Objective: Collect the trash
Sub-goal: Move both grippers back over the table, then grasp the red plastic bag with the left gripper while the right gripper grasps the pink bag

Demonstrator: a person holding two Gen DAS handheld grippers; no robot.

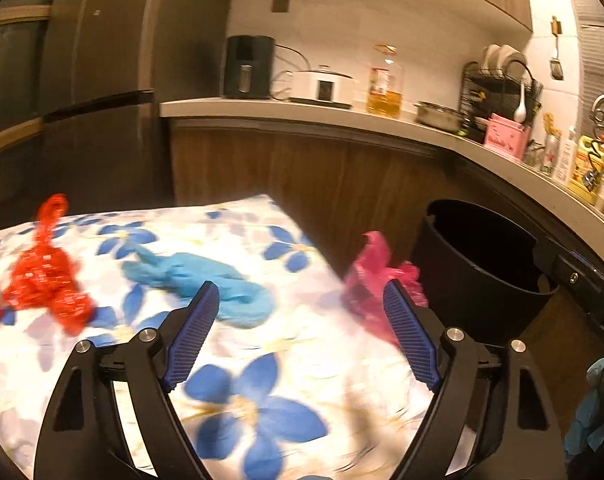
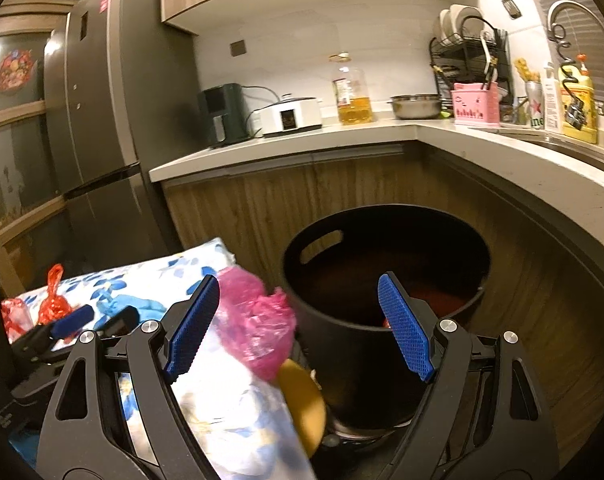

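L gripper (image 1: 302,320) is spread, empty, over the floral-cloth table (image 1: 237,364). Step: btwn pickups. Next: pinch the crumpled pink plastic bag (image 1: 372,280), w/ drop into the black round bin (image 1: 482,272).

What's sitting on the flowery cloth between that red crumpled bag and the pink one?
A crumpled blue bag lies between the red bag and the pink bag, apart from both, seen in the left wrist view.

The right gripper (image 2: 297,324), jaws wide and empty, hangs between a pink bag (image 2: 257,316) and black bin (image 2: 386,264).
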